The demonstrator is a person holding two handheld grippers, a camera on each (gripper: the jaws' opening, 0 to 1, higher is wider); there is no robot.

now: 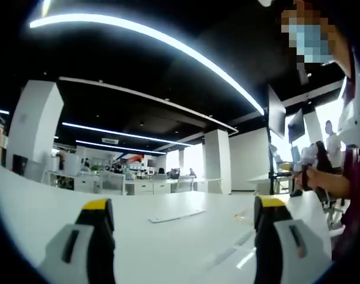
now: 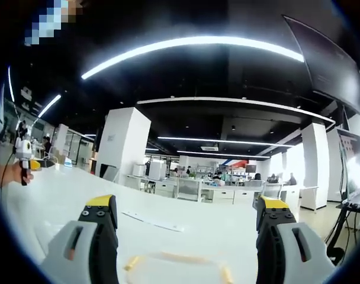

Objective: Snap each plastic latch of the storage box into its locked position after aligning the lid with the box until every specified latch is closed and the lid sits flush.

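Two grippers, left gripper (image 1: 183,231) and right gripper (image 2: 186,231), jaws spread wide and holding nothing, hover above a white table (image 1: 168,242).

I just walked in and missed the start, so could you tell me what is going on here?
A person holds a gripper in each hand over a white table. The left gripper and the right gripper are both open and hold nothing. In the right gripper view, the yellowish rim of a clear box lies on the table just ahead of the jaws. Neither gripper touches it, so no latch work is under way yet.
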